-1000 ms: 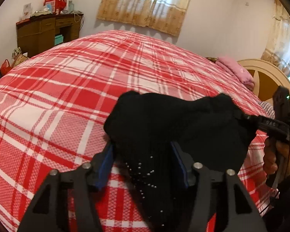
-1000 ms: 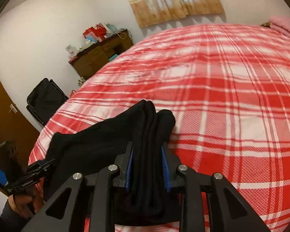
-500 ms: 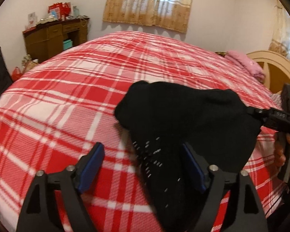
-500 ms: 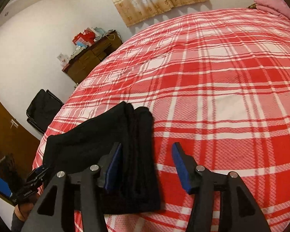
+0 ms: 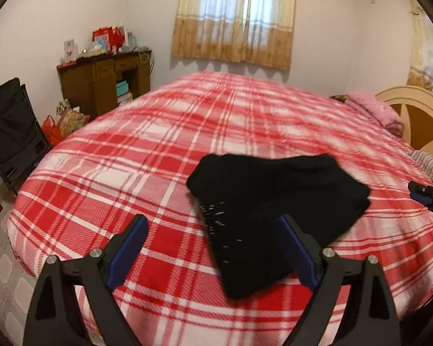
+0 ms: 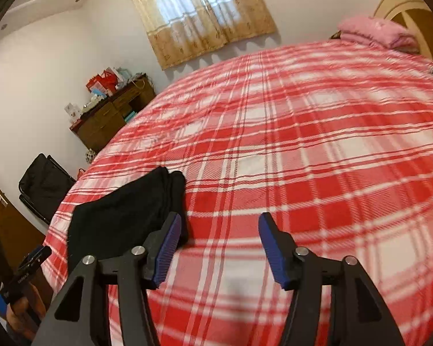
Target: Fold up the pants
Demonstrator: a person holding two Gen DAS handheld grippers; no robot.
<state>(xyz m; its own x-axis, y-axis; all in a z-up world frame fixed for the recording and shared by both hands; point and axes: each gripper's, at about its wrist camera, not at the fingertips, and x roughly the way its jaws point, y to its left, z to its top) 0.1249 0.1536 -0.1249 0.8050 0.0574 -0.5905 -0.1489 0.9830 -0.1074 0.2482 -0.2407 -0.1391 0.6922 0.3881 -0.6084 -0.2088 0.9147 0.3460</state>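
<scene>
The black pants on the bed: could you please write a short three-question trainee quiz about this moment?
1. True or false: the left hand-held gripper is clamped on the black pants.
2. What do the pants lie on? A) a wooden desk B) a red plaid bedspread C) a pink pillow
3. In the right wrist view, on which side of the right hand-held gripper are the pants?

Key: 1 false, both grippers have just been opening and hold nothing; 2 B; 3 left.
</scene>
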